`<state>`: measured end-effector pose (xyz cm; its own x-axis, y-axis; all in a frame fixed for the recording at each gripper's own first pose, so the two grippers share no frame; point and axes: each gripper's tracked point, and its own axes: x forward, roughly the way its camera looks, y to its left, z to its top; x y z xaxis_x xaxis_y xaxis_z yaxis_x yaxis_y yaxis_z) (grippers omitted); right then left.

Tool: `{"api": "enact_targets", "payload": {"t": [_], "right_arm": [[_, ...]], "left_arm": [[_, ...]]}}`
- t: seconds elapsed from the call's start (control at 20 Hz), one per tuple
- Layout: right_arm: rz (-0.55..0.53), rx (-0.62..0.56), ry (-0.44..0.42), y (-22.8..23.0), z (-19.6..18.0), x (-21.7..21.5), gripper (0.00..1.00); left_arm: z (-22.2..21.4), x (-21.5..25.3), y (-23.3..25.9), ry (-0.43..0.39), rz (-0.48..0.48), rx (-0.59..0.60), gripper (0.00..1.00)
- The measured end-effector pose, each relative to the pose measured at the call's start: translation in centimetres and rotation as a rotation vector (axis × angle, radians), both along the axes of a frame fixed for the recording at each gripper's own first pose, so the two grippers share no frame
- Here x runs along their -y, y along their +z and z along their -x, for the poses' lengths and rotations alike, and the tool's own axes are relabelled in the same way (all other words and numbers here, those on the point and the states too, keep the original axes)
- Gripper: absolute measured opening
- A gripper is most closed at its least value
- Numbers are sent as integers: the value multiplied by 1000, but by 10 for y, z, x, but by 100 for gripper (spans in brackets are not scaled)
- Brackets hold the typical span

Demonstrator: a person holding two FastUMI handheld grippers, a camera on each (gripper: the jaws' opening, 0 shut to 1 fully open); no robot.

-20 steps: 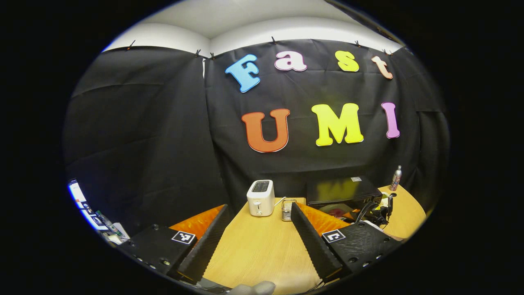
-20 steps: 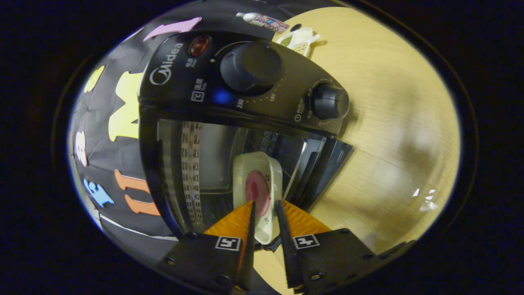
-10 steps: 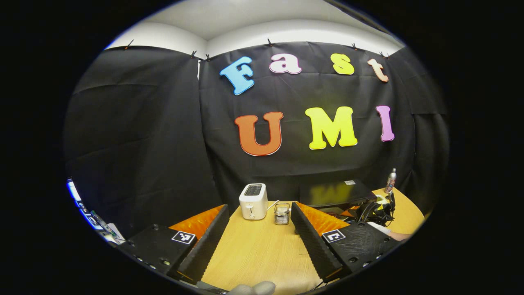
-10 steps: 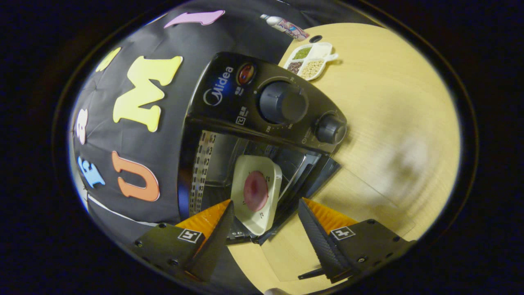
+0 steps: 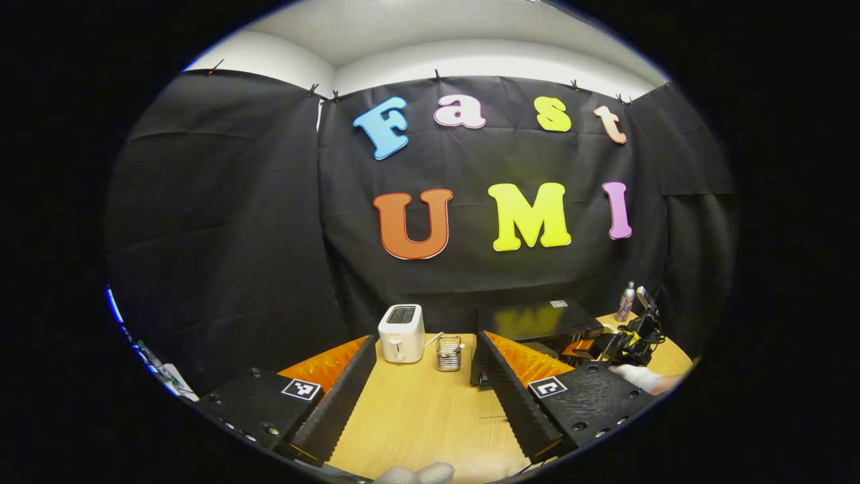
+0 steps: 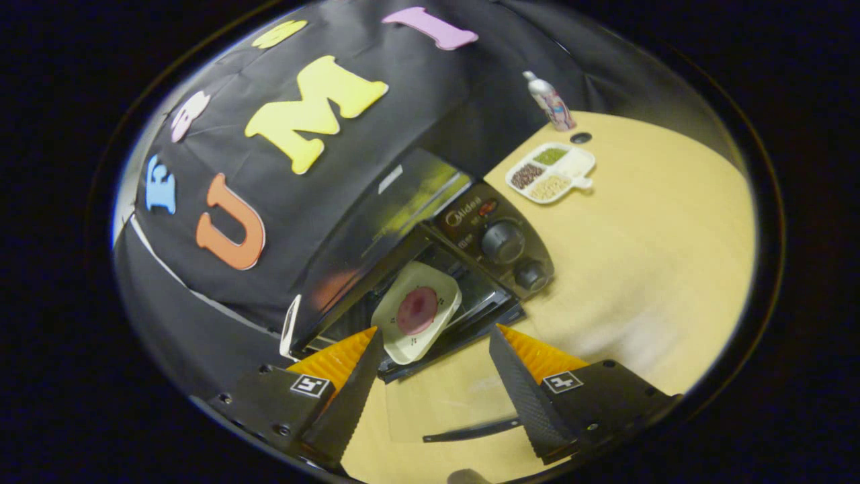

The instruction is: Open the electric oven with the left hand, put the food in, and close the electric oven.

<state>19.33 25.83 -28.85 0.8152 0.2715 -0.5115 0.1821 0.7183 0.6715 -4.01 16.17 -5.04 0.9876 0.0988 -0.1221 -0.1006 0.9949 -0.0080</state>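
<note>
Two claws are mine, and both stand spread with nothing between the fingers. In the right gripper view my right claw (image 6: 433, 376) sits at the bottom of the frame, tilted so the scene runs on a slant, with bare counter (image 6: 645, 255) and the glass of the dropped door (image 6: 463, 396) showing in the gap. The oven (image 6: 430, 242) lies at centre frame, its mouth open toward me. The plate (image 6: 416, 311) with a round red piece of food (image 6: 417, 310) rests inside the mouth, its near edge close to the front lip, just above and apart from my left finger. The knobs (image 6: 502, 242) sit right of the plate. A divided dish (image 6: 552, 173) and a bottle (image 6: 551, 102) stand in the upper right, well apart from the oven; the whole right half of the frame is open counter.

In the left gripper view my left claw (image 5: 423, 386) is held level at the bottom, pointing across a wide strip of bare wood. A toaster (image 5: 401, 323) and a small rack (image 5: 448, 353) stand at the far edge, centre frame. At lower right a gloved hand (image 5: 635, 375) holds the other tool before the oven.
</note>
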Motion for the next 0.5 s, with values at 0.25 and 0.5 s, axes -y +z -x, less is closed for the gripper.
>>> {"api": "enact_targets", "payload": {"t": [0.25, 0.5], "right_arm": [[176, 82, 11, 33, 33, 49, 94], [386, 140, 23, 51, 72, 111, 94]], "left_arm": [[2, 8, -6, -39, -3, 14, 96], [-8, 41, -27, -87, -12, 6, 96]]}}
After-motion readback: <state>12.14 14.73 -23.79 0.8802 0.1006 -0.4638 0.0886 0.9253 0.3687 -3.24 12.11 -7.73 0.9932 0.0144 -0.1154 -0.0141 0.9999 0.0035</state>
